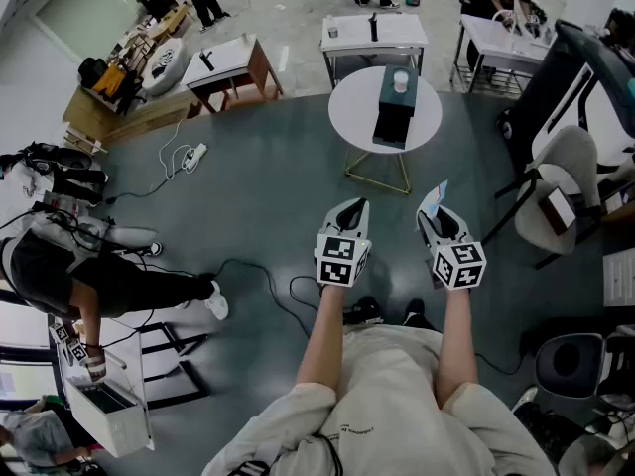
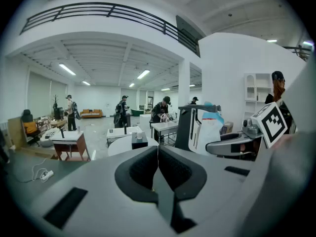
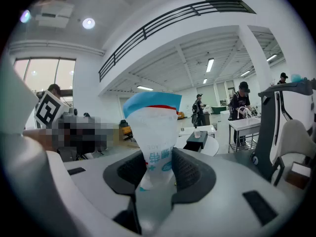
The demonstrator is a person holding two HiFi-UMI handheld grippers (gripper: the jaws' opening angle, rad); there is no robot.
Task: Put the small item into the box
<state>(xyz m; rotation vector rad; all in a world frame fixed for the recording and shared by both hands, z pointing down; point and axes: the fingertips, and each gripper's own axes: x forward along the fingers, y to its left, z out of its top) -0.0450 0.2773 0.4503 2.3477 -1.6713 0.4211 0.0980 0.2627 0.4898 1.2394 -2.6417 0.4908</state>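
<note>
A small white packet with a blue top stands upright between the pads of my right gripper, which is shut on it. From the head view the packet pokes out of the right gripper, held in the air above the floor. My left gripper hangs beside it, jaws shut and empty. Ahead stands a round white table that carries a dark box with a white cup-like thing on its top. The box also shows beyond the right jaws.
A person crouches on the floor at the left, with cables trailing nearby. Grey chairs stand at the right. White desks and a wooden side table lie behind the round table. Other people stand further back.
</note>
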